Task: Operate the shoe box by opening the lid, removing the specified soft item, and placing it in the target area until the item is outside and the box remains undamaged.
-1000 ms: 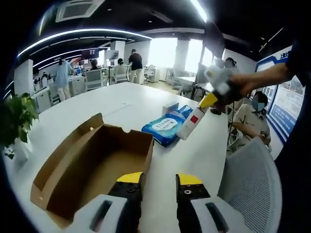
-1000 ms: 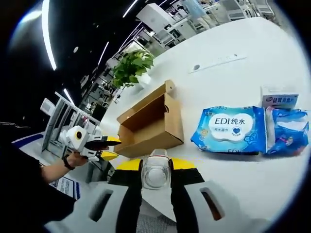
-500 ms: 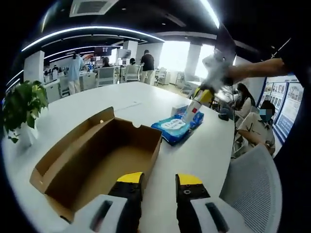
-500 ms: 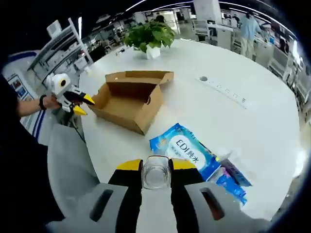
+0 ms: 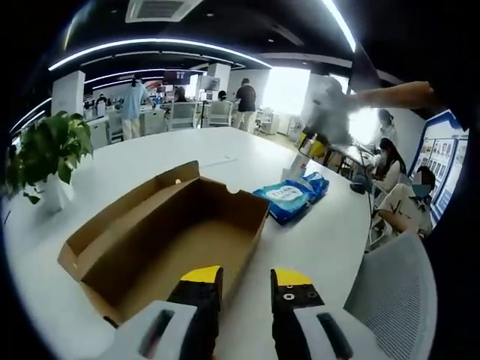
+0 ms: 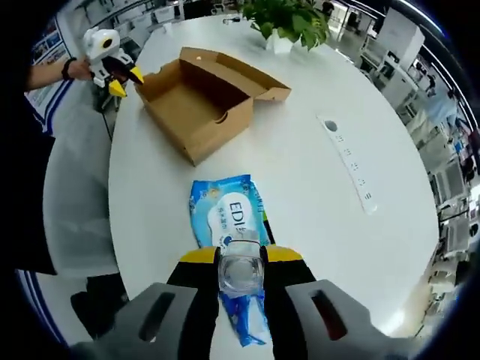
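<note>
The brown cardboard shoe box [image 5: 172,240] lies open and empty on the white table [image 5: 315,240], its lid flap folded out to the left. My left gripper [image 5: 246,279] stands open just at the box's near end, nothing between its yellow tips. In the right gripper view, the box [image 6: 199,101] lies far ahead with the left gripper [image 6: 114,69] beside it. My right gripper [image 6: 241,256] is shut on a white carton with a clear end [image 6: 241,271], held above a blue wipes pack [image 6: 227,216]. The left gripper view has that pack [image 5: 287,201] under the blurred right gripper [image 5: 313,141].
A second blue pack [image 6: 244,324] lies under my right gripper. A white power strip [image 6: 349,163] runs across the table, and a potted plant [image 5: 46,154] stands at the far edge. A grey mesh chair [image 5: 390,300] is at the table's side. People sit and stand in the background.
The right gripper has carried the white carton away from the box and now hangs over the blue wipes packs. The left gripper has kept its place at the box's near end, still open.
</note>
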`<state>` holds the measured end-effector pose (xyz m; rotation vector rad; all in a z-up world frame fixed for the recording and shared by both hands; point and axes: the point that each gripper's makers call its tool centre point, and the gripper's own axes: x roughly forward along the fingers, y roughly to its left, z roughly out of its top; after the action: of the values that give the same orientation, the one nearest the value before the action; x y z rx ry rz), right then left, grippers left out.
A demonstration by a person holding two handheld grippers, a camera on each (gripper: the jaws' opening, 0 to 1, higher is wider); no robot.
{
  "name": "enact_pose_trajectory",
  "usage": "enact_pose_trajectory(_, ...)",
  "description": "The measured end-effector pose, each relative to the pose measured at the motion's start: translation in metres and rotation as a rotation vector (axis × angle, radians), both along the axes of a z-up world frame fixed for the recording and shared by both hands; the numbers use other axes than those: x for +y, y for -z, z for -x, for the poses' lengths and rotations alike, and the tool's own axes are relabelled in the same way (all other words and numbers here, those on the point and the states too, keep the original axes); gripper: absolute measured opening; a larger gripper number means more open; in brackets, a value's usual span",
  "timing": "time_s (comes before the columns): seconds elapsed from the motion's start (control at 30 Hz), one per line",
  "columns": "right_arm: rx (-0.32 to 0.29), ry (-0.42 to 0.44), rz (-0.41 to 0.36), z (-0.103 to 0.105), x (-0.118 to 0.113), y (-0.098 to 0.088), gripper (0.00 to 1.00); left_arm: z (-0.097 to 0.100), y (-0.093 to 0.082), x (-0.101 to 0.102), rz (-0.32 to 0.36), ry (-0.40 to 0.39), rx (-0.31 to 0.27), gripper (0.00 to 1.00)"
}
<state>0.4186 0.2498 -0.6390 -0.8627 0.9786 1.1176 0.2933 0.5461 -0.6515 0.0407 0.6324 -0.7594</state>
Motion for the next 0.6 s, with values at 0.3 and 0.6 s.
enact_pose_trajectory(0.3, -0.055, -0.100, 0.108, -0.030, -0.018, 0.009, 0.19, 0.000, 0.005, 0.005, 0.004, -0.018, 0.013, 0.25)
enact_pose_trajectory(0.6, -0.066, -0.113, 0.126, -0.047, -0.022, 0.018, 0.19, -0.002, 0.007, 0.014, -0.004, -0.034, 0.025, 0.25)
